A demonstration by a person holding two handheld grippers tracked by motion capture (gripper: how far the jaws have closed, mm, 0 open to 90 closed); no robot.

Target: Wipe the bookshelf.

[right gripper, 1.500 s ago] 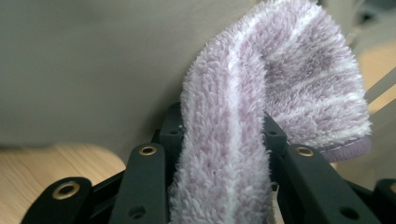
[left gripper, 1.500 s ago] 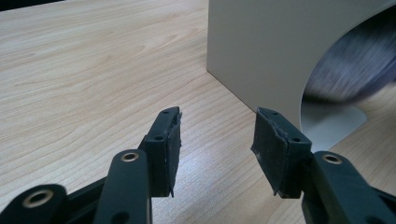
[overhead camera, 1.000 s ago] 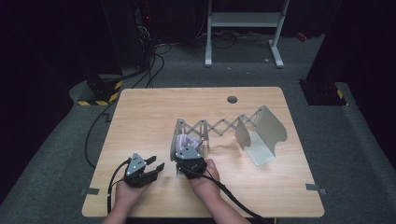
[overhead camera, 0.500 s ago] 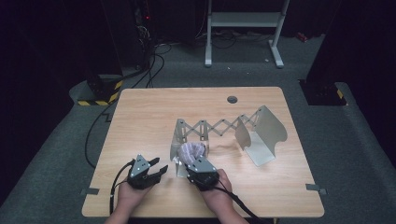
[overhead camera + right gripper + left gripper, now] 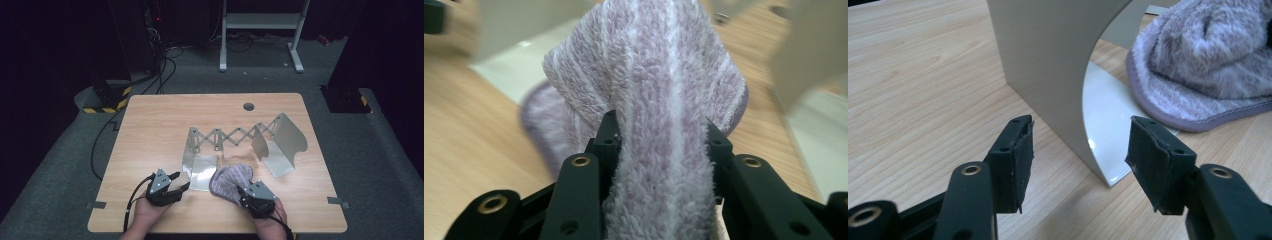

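A fluffy purple striped cloth (image 5: 231, 181) lies bunched on the table just right of the rack's left end plate (image 5: 200, 167). My right gripper (image 5: 243, 196) is shut on the cloth's near end. In the right gripper view the cloth (image 5: 659, 75) bulges up between the right gripper's (image 5: 661, 135) pressing pads. My left gripper (image 5: 181, 181) sits left of that plate. Its jaws have just been opening. In the left gripper view the left gripper (image 5: 1078, 150) stands open, the plate's upright wall (image 5: 1048, 65) just ahead and untouched, the cloth (image 5: 1208, 55) beyond at right.
The rack is a metal scissor lattice (image 5: 230, 136) joining two bent plates, the right end plate (image 5: 285, 142) standing farther back. A round grommet hole (image 5: 248, 106) is near the table's far edge. Cables and a stand's white frame (image 5: 260, 22) lie on the floor beyond.
My right gripper has pulled the cloth off the left plate's base, to the right and toward the near edge. My left gripper has shifted slightly right and its jaws stand wider.
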